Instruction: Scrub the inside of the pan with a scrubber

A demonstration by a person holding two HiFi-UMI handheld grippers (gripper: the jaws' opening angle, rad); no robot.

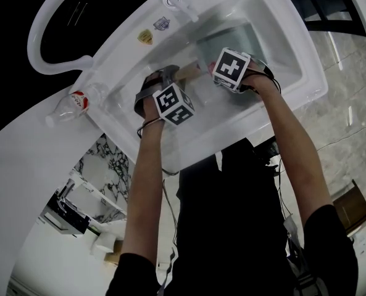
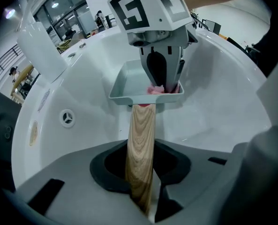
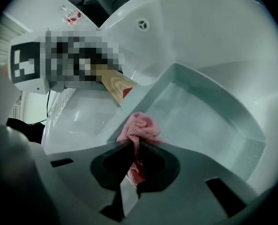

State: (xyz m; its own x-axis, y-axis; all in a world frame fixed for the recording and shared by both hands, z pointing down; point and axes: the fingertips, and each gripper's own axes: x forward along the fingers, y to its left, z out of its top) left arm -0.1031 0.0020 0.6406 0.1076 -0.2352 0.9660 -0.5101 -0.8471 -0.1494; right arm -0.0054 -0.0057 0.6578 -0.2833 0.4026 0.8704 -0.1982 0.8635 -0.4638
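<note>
A pale green square pan [image 1: 231, 39] with a wooden handle [image 2: 142, 135] lies in the white sink [image 1: 294, 54]. My left gripper [image 2: 141, 177] is shut on that handle, which runs from its jaws to the pan's near wall [image 2: 129, 96]. My right gripper [image 3: 136, 165] is shut on a pink mesh scrubber [image 3: 139, 127], whose bunched end rests on the pan's inner floor [image 3: 199, 121] near the handle side. From the left gripper view, the right gripper [image 2: 160, 71] points straight down into the pan. In the head view, both marker cubes hide the jaws.
The sink's steep white walls close in around the pan. An overflow drain [image 2: 67, 118] sits on the wall to the left. A tap [image 1: 183, 2] stands at the sink's far rim. A plastic bottle [image 1: 76, 102] lies on the counter left of the sink.
</note>
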